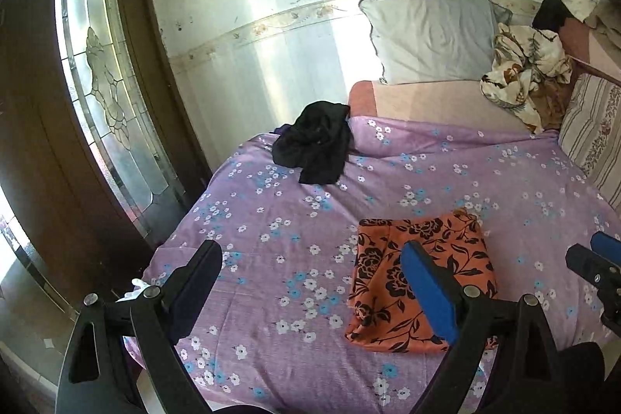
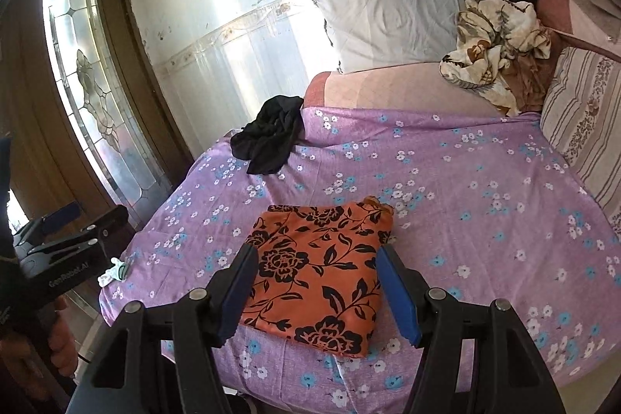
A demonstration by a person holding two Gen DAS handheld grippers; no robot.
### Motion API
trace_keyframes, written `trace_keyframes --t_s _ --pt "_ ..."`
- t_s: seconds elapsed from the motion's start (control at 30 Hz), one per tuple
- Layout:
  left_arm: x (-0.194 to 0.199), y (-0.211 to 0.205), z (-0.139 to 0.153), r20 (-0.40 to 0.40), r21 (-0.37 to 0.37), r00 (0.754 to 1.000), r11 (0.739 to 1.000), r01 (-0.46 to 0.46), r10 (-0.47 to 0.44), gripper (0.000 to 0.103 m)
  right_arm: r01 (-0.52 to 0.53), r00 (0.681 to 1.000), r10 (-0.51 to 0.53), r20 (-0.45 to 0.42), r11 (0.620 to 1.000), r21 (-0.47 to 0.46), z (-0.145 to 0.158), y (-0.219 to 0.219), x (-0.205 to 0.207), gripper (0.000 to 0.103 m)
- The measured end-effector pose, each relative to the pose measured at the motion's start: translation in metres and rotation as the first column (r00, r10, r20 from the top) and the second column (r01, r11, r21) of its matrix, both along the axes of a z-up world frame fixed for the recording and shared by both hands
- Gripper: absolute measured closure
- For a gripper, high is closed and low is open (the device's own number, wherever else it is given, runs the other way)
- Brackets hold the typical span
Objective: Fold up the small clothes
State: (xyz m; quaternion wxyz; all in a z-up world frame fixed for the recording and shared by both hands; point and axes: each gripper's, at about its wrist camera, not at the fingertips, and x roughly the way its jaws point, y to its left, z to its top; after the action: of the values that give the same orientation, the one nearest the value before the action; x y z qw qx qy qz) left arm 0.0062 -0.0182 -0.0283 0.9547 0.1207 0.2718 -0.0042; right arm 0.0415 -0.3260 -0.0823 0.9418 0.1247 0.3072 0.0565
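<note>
Both grippers' jaws wide apart, empty; folded orange cloth (image 2: 318, 274) near bedsheet (image 2: 465, 189) front edge; black garment (image 2: 268, 138) far-left corner.

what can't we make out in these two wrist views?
- Orange floral garment: folded; inner layers and garment type hidden by its top layer. In the left wrist view the blue finger covers part.
- Black garment: crumpled at the far bed corner, type unreadable.
- Small white item at the bed's edge: too small to identify.
- Right gripper: cut off by the frame edge in the left wrist view.
</note>
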Motion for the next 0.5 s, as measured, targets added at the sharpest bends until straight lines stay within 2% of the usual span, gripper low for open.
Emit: trace_keyframes --t_s 0.5 --pt "-0.012 0.008 0.016 0.035 -0.022 0.999 0.999 -0.030 0.031 0.010 -0.006 0.998 0.008 0.067 0.999 -0.033 0.017 0.011 -0.014 0.036"
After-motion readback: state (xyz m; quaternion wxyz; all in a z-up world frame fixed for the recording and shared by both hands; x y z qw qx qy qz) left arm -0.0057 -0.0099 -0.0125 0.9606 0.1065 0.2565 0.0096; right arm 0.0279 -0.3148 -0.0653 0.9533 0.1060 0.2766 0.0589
